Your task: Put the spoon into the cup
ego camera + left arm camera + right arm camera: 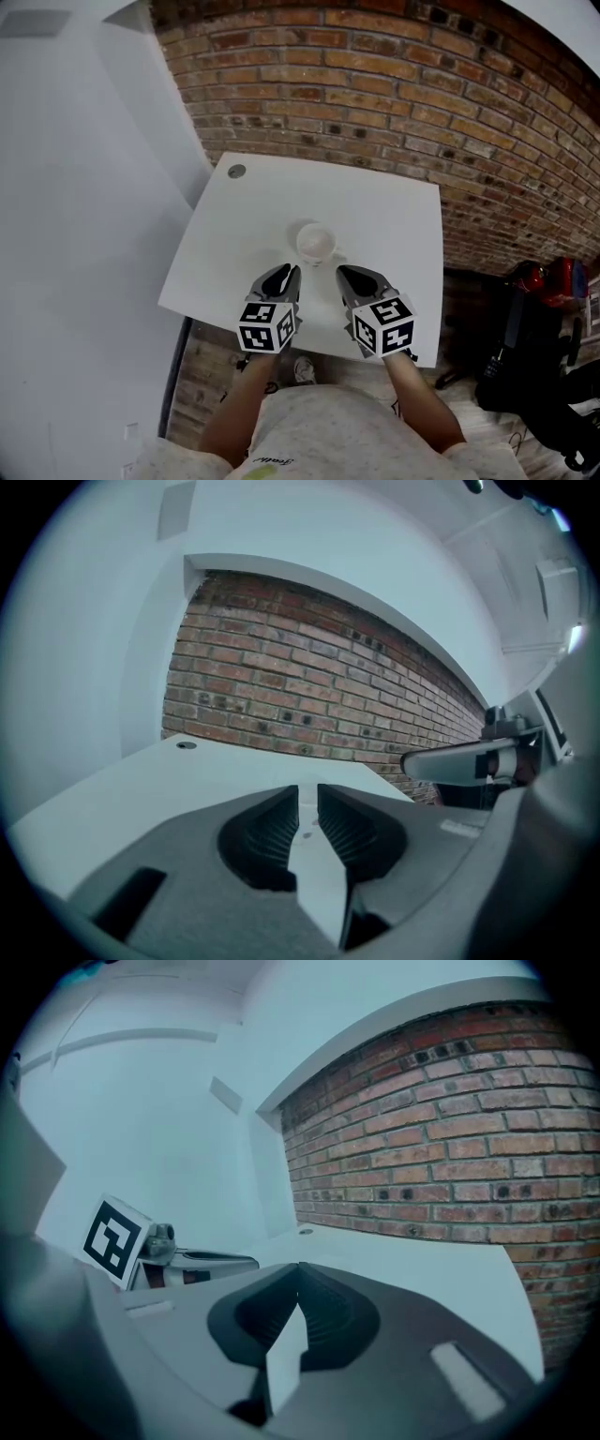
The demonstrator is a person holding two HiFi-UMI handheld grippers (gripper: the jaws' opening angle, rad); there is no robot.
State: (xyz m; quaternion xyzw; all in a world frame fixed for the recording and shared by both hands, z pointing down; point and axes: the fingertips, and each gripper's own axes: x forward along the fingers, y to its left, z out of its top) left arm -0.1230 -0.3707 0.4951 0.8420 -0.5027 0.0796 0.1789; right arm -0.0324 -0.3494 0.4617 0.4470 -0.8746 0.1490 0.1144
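Grey ribbed pads of the left gripper stand a narrow slit apart w/ nothing between, only bare table showing thru the gap. The right gripper has its tips pressed together and is also empty. Both hang side by side over the table's near edge. The cup is just beyond and between them, upright, touched by neither. Spoon: can't find it in any view, not on the bare top, not in either gripper. The cup's inside is too small & pale to tell if it's in there. Risks, as I judge them: if the spoon isn't in, neither gripper is ready. The right must open first, and the left's slit looks tight for a handle met at an angle. Cup looks light & sits free, so a jaw nudging its rim could tip or slide it. Grippers are close, so they could knock each other near the cup. W/ the edge right under them, a dropped spoon may go to the floor.
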